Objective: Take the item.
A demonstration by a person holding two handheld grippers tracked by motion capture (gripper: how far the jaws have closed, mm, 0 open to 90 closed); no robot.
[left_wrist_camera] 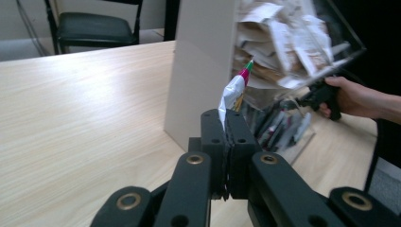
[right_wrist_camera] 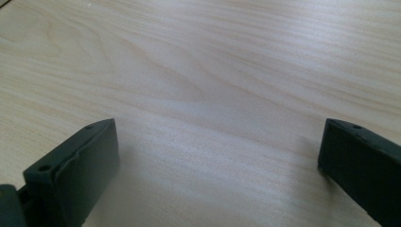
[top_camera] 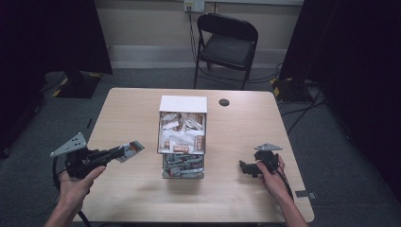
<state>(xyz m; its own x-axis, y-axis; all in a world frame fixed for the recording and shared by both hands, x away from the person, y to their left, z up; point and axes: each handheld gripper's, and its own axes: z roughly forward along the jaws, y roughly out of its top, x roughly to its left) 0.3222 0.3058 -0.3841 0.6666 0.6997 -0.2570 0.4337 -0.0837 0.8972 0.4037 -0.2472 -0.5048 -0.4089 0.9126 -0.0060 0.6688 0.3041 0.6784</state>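
Note:
A clear organiser box (top_camera: pixel 182 137) with a white top stands mid-table, its compartments stuffed with paper sachets and darker packets. My left gripper (top_camera: pixel 124 151) hovers left of the box, shut on a silvery sachet (top_camera: pixel 132 149) with a red and green end. In the left gripper view the sachet (left_wrist_camera: pixel 234 92) sticks up from the closed jaws, right next to the box's white wall (left_wrist_camera: pixel 201 66). My right gripper (top_camera: pixel 245 168) rests low at the table's right, jaws wide apart over bare wood (right_wrist_camera: pixel 213 109), nothing between them.
The wooden table (top_camera: pixel 127 109) has a round dark cable hole (top_camera: pixel 224 102) at the back. A black folding chair (top_camera: pixel 226 42) stands behind the table. In the left gripper view, the person's other hand (left_wrist_camera: pixel 352 97) shows beyond the box.

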